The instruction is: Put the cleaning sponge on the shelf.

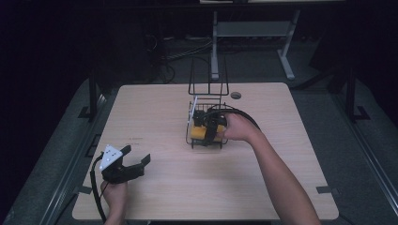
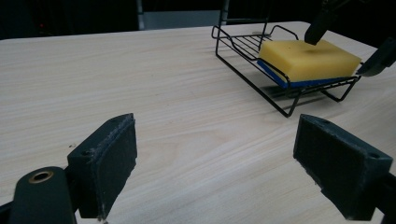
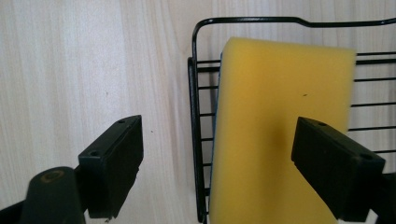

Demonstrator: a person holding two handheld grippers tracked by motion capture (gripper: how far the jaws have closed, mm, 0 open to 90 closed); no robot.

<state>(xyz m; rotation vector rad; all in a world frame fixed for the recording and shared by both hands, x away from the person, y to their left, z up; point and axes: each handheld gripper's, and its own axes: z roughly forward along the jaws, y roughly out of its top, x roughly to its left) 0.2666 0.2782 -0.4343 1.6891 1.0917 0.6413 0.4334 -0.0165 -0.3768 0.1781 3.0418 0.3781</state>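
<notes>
A yellow sponge [image 1: 199, 133] with a blue underside lies in a black wire rack [image 1: 192, 140] at the table's middle. My right gripper [image 1: 212, 126] hovers over it, open. In the right gripper view, one jaw of the right gripper [image 3: 219, 140] is above the bare table left of the rack [image 3: 194, 116] and the other is above the sponge [image 3: 275, 116]. My left gripper [image 1: 137, 154] is open and holds nothing near the front left of the table. The left gripper [image 2: 215, 163] faces the rack [image 2: 243, 79] and sponge [image 2: 308, 58] from a distance.
A tall black wire frame [image 1: 209, 77] stands just behind the rack. A round grommet [image 1: 236, 95] sits near the table's far edge. The wooden table [image 1: 150, 117] is bare to the left of the rack and in front of it.
</notes>
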